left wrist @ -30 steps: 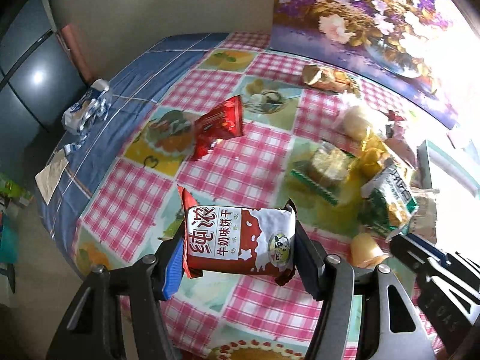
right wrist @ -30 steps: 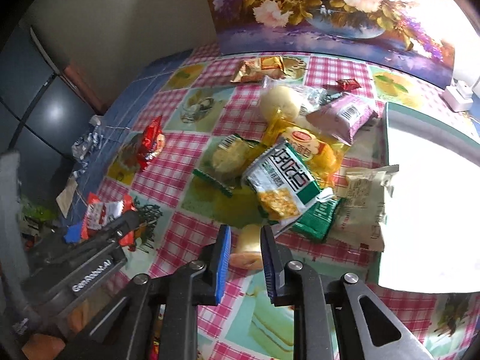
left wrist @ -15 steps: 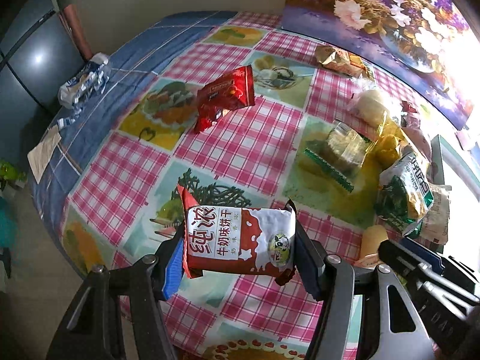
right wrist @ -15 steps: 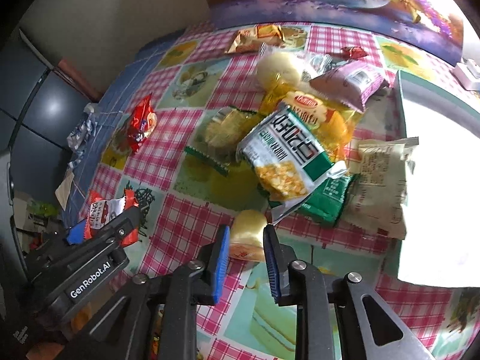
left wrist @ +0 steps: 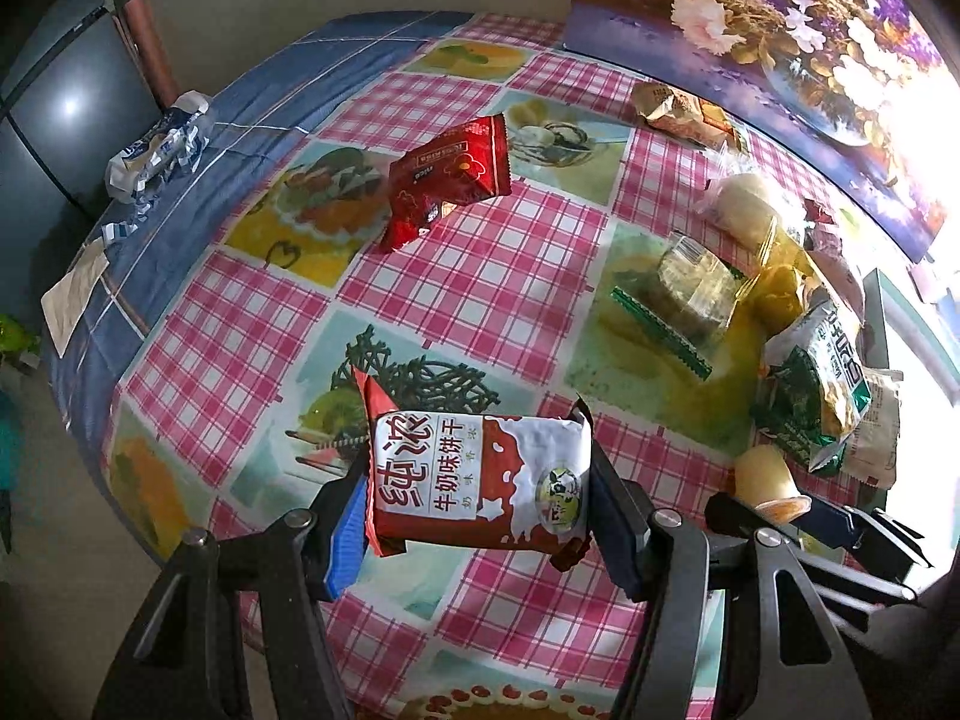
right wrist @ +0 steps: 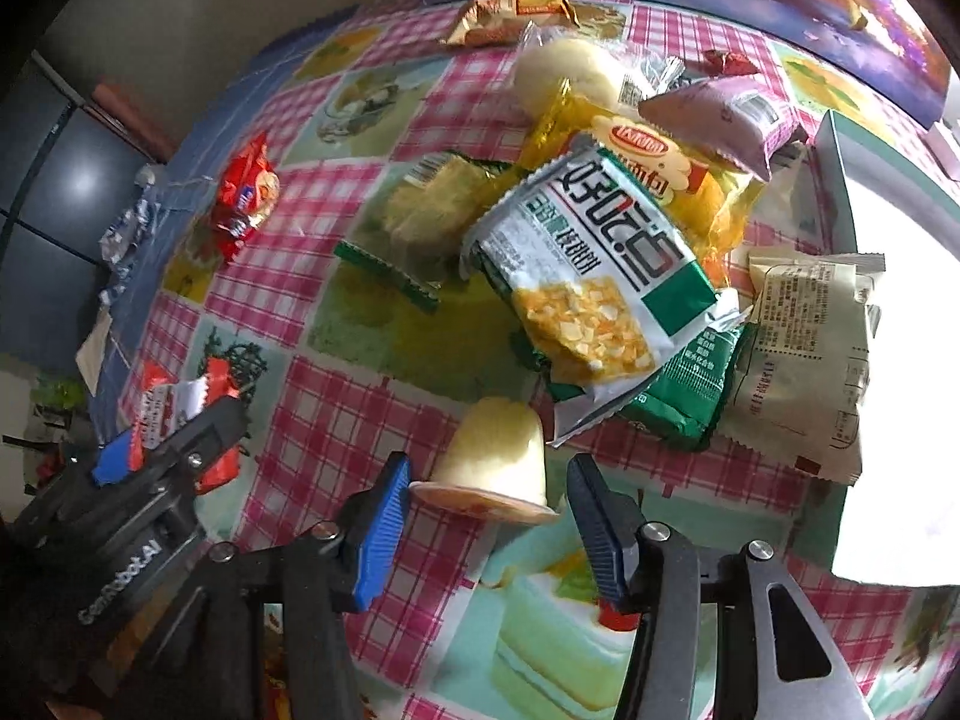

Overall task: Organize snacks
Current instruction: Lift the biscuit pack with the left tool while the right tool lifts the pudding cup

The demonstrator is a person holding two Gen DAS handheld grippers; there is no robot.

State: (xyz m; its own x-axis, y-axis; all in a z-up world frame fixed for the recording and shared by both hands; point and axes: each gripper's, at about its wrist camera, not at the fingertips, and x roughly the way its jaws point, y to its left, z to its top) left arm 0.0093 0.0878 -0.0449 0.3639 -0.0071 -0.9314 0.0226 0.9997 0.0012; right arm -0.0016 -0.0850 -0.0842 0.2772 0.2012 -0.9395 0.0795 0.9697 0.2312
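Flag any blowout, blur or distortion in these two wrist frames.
Left wrist: right edge blown out by glare, checked tablecloth bowed by fisheye, held biscuit packet sharp. Right wrist: white tray fully overexposed, bun at the far end slightly smeared, jelly cup between the open claw fingers fairly sharp.

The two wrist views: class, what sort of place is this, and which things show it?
Probably a home dining area: a table under a checked food-print tablecloth, loose packaged snacks such as a red packet, and a floral picture against the wall.
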